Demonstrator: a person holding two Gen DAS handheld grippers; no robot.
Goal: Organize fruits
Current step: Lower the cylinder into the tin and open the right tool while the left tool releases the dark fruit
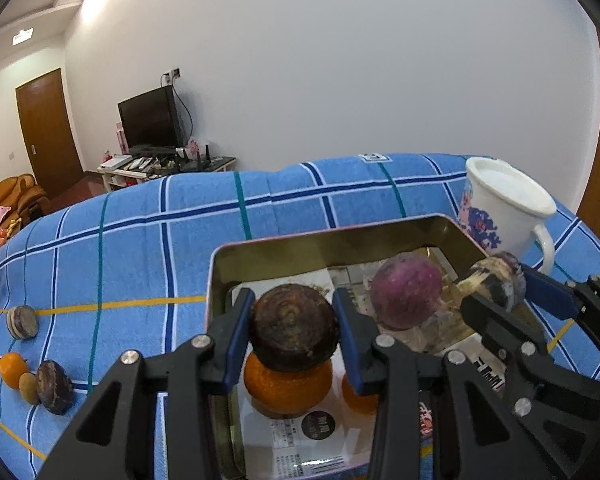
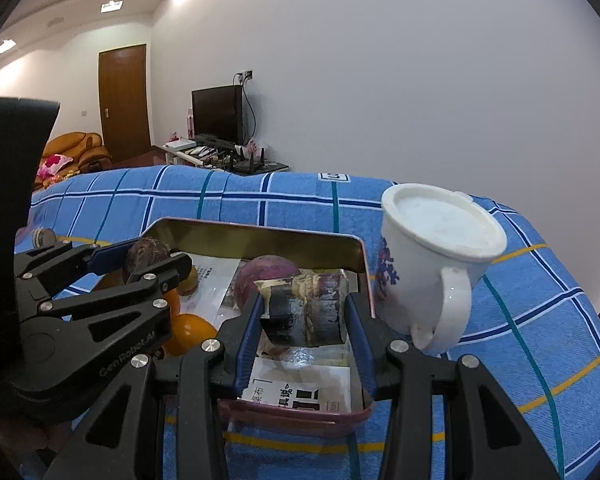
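Black hand-held gripper [image 1: 294, 326] linkages, blue finger pads [image 1: 240, 332], silver screws.

A white mug [image 2: 432, 264] w/ blue-red print and a lid [image 2: 444, 222] stands on a blue plaid cloth [image 1: 140, 248]. Behind, a dark TV [image 1: 150, 118] sits on a low white stand [image 1: 140, 168] by the wall, a brown door [image 2: 123, 100] and an orange sofa [image 2: 76, 150] at left.

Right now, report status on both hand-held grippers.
Left hand-held gripper shut on dark round fruit over tin. Right hand-held gripper shut on dark chunk. Mug beside tin.
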